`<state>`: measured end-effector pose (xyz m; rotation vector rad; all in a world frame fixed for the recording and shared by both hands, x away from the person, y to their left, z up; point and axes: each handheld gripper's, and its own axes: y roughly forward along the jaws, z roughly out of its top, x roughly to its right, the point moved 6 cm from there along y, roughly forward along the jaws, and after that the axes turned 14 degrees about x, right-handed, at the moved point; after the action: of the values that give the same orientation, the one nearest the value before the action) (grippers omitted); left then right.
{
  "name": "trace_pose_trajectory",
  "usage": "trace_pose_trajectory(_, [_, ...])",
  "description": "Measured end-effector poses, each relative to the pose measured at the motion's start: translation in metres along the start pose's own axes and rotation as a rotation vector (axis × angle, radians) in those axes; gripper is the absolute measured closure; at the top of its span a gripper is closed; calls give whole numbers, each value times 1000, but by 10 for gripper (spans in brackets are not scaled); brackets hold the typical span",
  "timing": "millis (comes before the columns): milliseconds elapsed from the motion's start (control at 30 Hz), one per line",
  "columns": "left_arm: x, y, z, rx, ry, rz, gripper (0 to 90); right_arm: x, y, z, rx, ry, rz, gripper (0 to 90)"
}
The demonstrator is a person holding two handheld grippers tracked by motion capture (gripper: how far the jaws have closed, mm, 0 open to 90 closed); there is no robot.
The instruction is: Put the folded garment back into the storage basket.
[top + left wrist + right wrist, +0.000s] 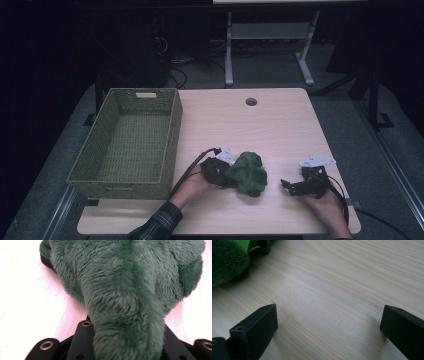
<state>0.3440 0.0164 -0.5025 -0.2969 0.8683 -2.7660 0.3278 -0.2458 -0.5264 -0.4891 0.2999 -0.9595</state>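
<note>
A green plush toy lies on the wooden table near its front edge. My left gripper reaches into it from the left, held by a hand in a plaid sleeve. In the left gripper view a furry limb of the toy runs down between the black fingers, which press on it from both sides. My right gripper rests to the right of the toy, apart from it. Its jaws stand wide open over bare wood, with the toy at the upper left corner.
A green woven basket stands on the table's left side, with nothing in it. A round cable hole sits near the far edge. Beyond the table are a metal stand's legs and cables on the floor.
</note>
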Motion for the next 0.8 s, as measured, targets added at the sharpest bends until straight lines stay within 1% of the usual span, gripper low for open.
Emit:
trace_pose_trajectory(67, [1, -3, 1, -8, -2, -1, 701, 0, 0, 0, 0, 0, 0, 11])
trace_pose_trajectory(100, [2, -3, 1, -6, -13, 0, 701, 0, 0, 0, 0, 0, 0, 11])
trace_pose_trajectory(133, [2, -5, 2, -6, -11, 1, 701, 0, 0, 0, 0, 0, 0, 11])
trace_pose_trajectory(167, [3, -6, 3, -1, -21, 1, 701, 0, 0, 0, 0, 0, 0, 11])
trace_pose_trajectory(200, [2, -7, 4, -3, -15, 4, 701, 0, 0, 0, 0, 0, 0, 11])
trace_pose_trajectory(367, [1, -15, 8, 8, -47, 17, 699, 0, 0, 0, 1, 1, 1, 11])
trace_pose_trajectory(433, [0, -19, 12, 21, -58, 19, 699, 0, 0, 0, 1, 1, 0, 11])
trace_pose_trajectory(467, [0, -21, 14, 23, -55, 22, 699, 0, 0, 0, 2, 1, 0, 11])
trace_pose_trajectory(533, [0, -26, 18, 29, -65, 31, 698, 0, 0, 0, 2, 1, 0, 11])
trace_pose_trajectory(600, [-1, -31, 22, 26, -67, 36, 697, 0, 0, 0, 2, 2, 0, 11])
trace_pose_trajectory(633, [-1, -32, 23, 33, -68, 39, 697, 0, 0, 0, 2, 2, 0, 11])
trace_pose_trajectory(667, [-1, -35, 25, 30, -64, 39, 696, 0, 0, 0, 2, 2, 0, 11])
trace_pose_trajectory(700, [0, -37, 28, 32, -72, 39, 696, 0, 0, 0, 2, 2, 0, 11])
trace_pose_trajectory(800, [-1, -44, 34, 32, -69, 45, 695, 0, 0, 0, 1, 2, 0, 11])
